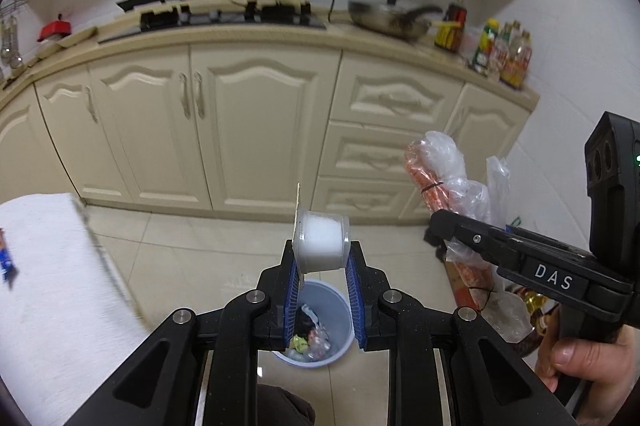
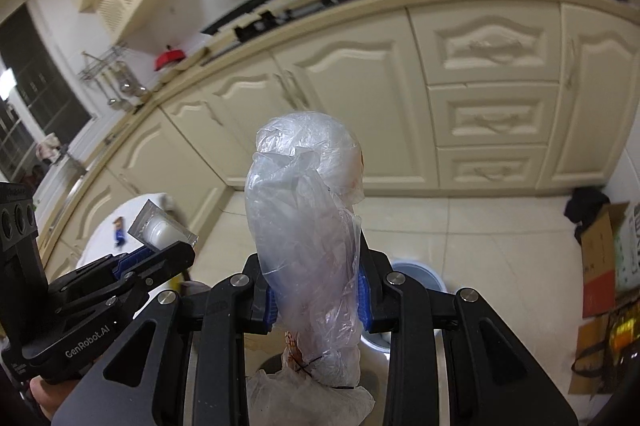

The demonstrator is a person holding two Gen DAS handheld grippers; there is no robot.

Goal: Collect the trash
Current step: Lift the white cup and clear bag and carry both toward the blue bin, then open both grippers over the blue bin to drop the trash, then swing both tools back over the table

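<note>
Left wrist view gives me what I need: the white plastic cup (image 1: 320,246) sits clamped between the pads of my left hand-held gripper (image 1: 320,280), and the blue trash bin (image 1: 316,326) stands on the floor directly below it, already holding some scraps. I judge that cup is almost lined up for a drop, with the left side the nearer of the two to the bin's mouth. Further right, my right hand-held gripper (image 1: 444,226) comes in from the side, pinched on a crumpled clear plastic bag (image 1: 452,182) whose long axis runs upward past the pads and hangs down below them. In the right wrist view the bag (image 2: 308,222) fills the middle and the bin's rim (image 2: 420,270) peeks out behind it, lower right, so I reckon that hand must travel a little further across.
</note>
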